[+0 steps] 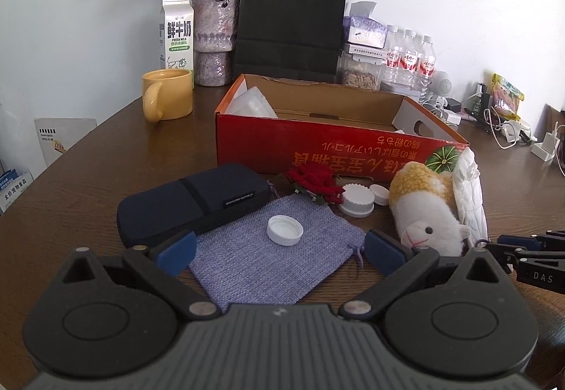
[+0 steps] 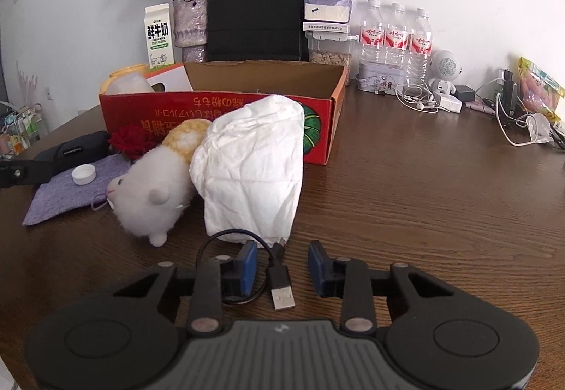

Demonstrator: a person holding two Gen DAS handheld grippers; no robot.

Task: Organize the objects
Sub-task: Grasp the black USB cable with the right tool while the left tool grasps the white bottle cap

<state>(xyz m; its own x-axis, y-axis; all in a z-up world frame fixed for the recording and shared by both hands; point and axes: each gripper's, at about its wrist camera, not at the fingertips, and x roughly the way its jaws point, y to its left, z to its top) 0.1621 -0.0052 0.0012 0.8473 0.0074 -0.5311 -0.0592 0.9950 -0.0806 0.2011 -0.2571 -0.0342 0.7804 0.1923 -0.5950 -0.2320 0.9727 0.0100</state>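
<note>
My left gripper (image 1: pixel 280 250) stands open over the near edge of a lilac cloth pouch (image 1: pixel 247 270), on which a white bottle cap (image 1: pixel 285 230) lies. Beyond are a dark zip case (image 1: pixel 190 202), a red fabric rose (image 1: pixel 312 183), a white twin-lid case (image 1: pixel 356 201) and a plush sheep (image 1: pixel 423 210). Behind them stands an open red cardboard box (image 1: pixel 317 146). My right gripper (image 2: pixel 282 259) is low over the table, jaws narrow. A black USB cable (image 2: pixel 279 280) lies between its pads, and neither pad visibly presses on it. A crumpled white cloth (image 2: pixel 254 171) leans against the sheep (image 2: pixel 152 192).
A yellow mug (image 1: pixel 167 95), a milk carton (image 1: pixel 176 33), a vase of dried roses (image 1: pixel 215 40) and a black paper bag (image 1: pixel 289 26) line the back. Water bottles (image 2: pixel 395 36), a small robot-shaped speaker (image 2: pixel 443 68) and tangled chargers (image 2: pixel 508 107) sit at the back right.
</note>
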